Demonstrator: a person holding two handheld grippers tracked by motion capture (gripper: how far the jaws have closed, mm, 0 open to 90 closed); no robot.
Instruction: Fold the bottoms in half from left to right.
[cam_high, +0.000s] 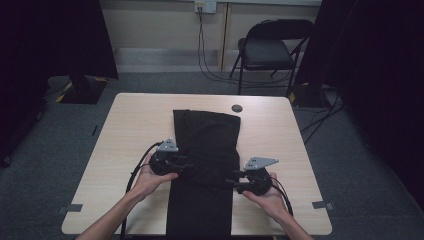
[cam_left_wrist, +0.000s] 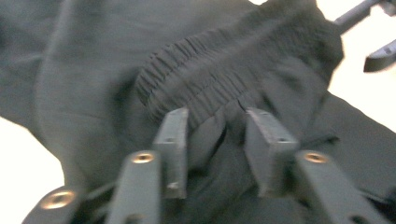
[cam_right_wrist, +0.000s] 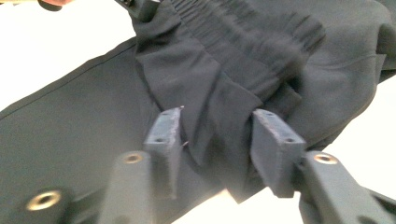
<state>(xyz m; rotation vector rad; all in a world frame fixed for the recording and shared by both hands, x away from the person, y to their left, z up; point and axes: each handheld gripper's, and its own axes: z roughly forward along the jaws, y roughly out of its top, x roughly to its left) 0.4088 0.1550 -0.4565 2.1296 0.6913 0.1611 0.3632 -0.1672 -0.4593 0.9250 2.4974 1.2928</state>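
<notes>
The black trousers (cam_high: 205, 165) lie lengthwise down the middle of the table (cam_high: 130, 125), one end hanging over the near edge, the elastic waistband (cam_left_wrist: 219, 60) folded back onto the legs between the 2 grippers.

Left gripper (cam_high: 186, 163): held at the garment's left edge, jaws parted. In the left gripper view a fold of cloth just below the waistband sits between the 2 pads (cam_left_wrist: 172, 135), but the pads stand clear of it. Released, nothing clamped.

Right gripper (cam_high: 231, 181): held at the garment's right edge, jaws likewise parted. In the right gripper view a hanging fold of cloth lies between its pads (cam_right_wrist: 164, 130) without being pinched. Released.

Handling assessment: the fabric appears thin, light and wholly limp; it creases and drapes freely and will sag wherever unsupported. Not fragile. The weave looks smooth, so a shallow bite may slip out.

Recommended hold: the gathered waistband directly ahead of the fingertips is the thickest, ribbed part and should give the firmest purchase. Each gripper should take 1 corner of it, pads well past the edge, and both should lift together to keep the fold even.

Other items: a small dark disc (cam_high: 237, 108) sits beyond the garment's far end, well apart from both grippers.
</notes>
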